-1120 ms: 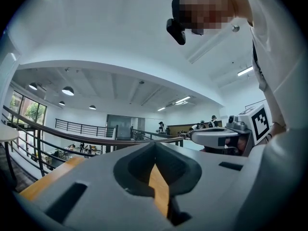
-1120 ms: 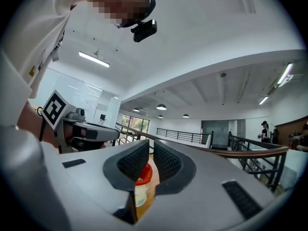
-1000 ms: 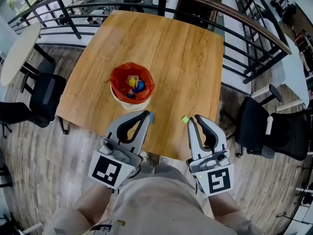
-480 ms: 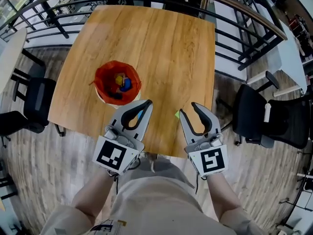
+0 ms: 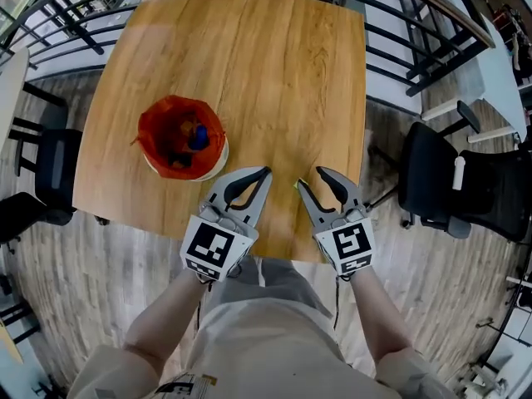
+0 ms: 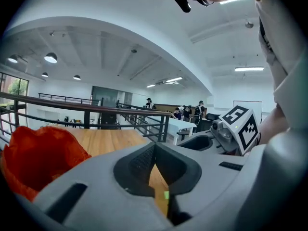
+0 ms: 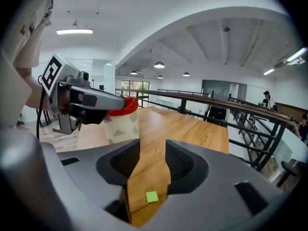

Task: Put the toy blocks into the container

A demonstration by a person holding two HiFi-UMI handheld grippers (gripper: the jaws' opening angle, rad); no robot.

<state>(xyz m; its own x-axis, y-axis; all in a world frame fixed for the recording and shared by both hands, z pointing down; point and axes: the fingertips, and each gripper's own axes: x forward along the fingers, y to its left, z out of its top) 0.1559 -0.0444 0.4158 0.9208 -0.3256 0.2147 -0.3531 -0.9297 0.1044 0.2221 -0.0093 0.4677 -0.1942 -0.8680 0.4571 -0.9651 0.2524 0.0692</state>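
A small green block (image 7: 152, 197) lies on the wooden table (image 5: 274, 65) near its front edge. In the head view the green block (image 5: 296, 187) shows just by the left finger of my right gripper (image 5: 314, 181). That gripper's jaws have just been opening and now stand apart. Through their gap the block shows on the wood, untouched. My left gripper (image 5: 263, 173) hovers beside it with fingertips together and nothing between them. The container (image 5: 181, 137), a pale tub lined with a red bag, stands to the left with several blocks inside.
The table's front edge (image 5: 249, 252) lies right under both grippers. Black chairs stand at the left (image 5: 54, 169) and right (image 5: 445, 194) of the table. A dark railing (image 5: 416, 32) runs behind it. People sit far off in the left gripper view.
Both grippers have sunk toward the table near its front edge and drawn closer together. The right jaws went from shut to open.
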